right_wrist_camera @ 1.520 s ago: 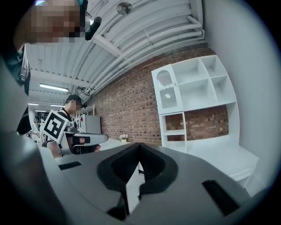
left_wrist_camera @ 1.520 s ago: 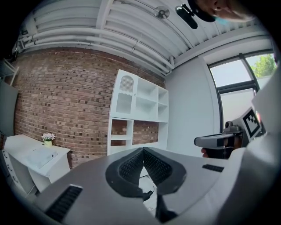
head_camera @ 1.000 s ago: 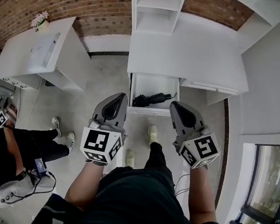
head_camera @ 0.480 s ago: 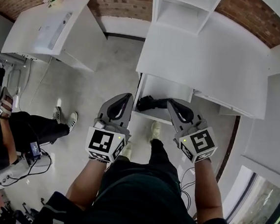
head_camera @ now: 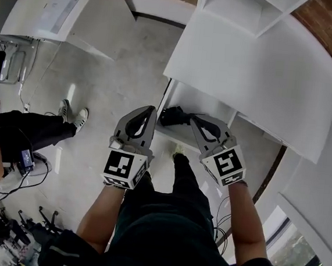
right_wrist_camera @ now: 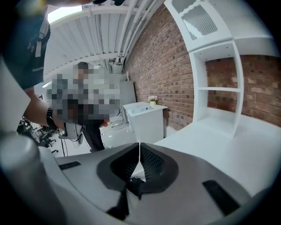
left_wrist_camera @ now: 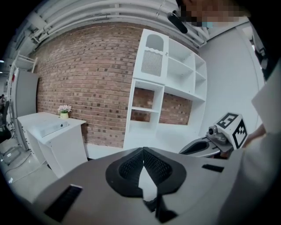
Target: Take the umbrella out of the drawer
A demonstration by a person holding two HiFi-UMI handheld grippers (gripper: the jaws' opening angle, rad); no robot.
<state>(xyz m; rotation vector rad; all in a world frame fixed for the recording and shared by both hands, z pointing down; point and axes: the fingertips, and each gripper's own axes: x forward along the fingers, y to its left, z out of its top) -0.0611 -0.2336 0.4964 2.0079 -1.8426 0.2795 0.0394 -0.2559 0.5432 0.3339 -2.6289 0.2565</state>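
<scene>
A folded black umbrella [head_camera: 173,115] lies in the open white drawer [head_camera: 187,97] under the desk, seen in the head view. My left gripper [head_camera: 152,109] hangs just left of the drawer's front corner, its jaws shut and empty. My right gripper [head_camera: 194,119] is over the drawer's front, its tip beside the umbrella's right end and partly covering it; its jaws are shut on nothing. In the left gripper view the left gripper [left_wrist_camera: 142,150] has its pads meeting at the tip, with the right gripper [left_wrist_camera: 206,146] off to its right. The right gripper [right_wrist_camera: 139,145] also shows closed pads in its own view.
The white desk top [head_camera: 260,68] overhangs the drawer, with a shelf unit [head_camera: 242,8] behind it. A second white cabinet [head_camera: 67,9] stands at the upper left. Another person [head_camera: 13,138] sits on the floor at left. My own shoe [head_camera: 179,156] is below the drawer's front.
Both grippers have sunk and come closer to the drawer. The right gripper's tip now reaches the umbrella's right end, and the left one has come alongside the drawer's left corner.
</scene>
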